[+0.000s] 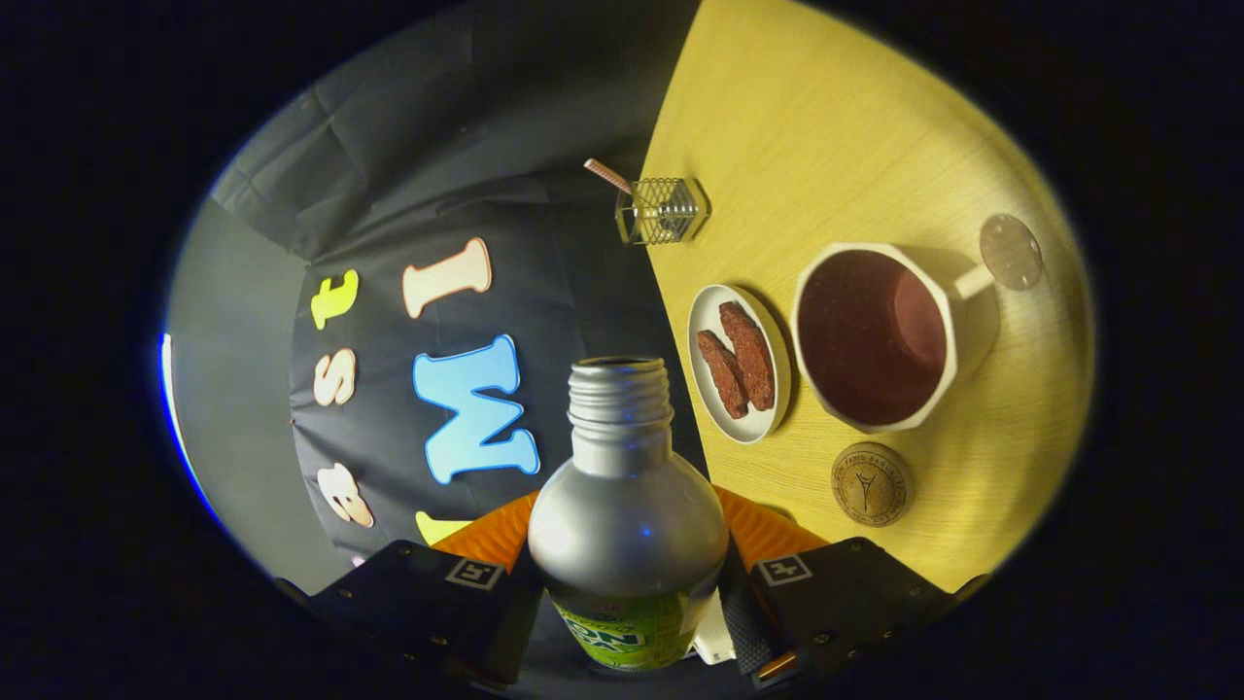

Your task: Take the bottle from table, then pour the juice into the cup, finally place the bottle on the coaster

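The tongs (630,583) are closed onto the bottle (628,506), one finger pressing each side of its lower body around the green label, so it's held up off the surface (826,117). The whole view is rolled over, surface running up one side, so I'd guess the bottle is tilted toward a pour. Cap's off and the threaded neck is open.

Beyond the fingers sits the cup (880,335), looks dark inside but can't tell if that's juice or just the glaze. A small plate (705,316) with two brown pieces is just beside it, and the round coaster (871,483) is near the cup too, bare for now.

Handling-wise: smooth metal, rigid, probably slick, and liquid sloshing will shift the weight. Gripping the wide belly, like here, seems right since the neck is narrow and would pivot. The cup's mouth is wide, which should forgive some wobble
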The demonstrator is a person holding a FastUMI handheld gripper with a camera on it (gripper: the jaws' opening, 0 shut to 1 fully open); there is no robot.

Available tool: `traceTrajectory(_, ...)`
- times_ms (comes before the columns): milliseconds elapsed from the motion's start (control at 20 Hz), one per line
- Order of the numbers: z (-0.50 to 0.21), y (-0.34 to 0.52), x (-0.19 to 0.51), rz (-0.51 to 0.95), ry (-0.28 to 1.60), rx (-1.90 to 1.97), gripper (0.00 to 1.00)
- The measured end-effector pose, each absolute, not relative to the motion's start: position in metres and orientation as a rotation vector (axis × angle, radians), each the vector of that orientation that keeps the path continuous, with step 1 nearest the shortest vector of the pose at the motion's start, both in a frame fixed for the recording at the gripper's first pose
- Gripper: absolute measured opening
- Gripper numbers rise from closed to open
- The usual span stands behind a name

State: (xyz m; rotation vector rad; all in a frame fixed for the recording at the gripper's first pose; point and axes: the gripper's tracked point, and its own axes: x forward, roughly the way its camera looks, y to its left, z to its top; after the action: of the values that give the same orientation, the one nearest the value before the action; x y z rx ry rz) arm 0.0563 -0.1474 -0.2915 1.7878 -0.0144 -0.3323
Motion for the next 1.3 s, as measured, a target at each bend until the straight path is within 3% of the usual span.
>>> traceTrajectory(350, -0.263, -0.158, 0.055, -0.279, -0.022, 1.586, 0.79)
traceTrajectory(950, -0.198, -0.130, 0.061, -0.185, -0.003, 0.914, 0.79)
traceTrajectory(1300, -0.183, -0.109, 0.068, -0.262, 0.096, 0.379, 0.80)
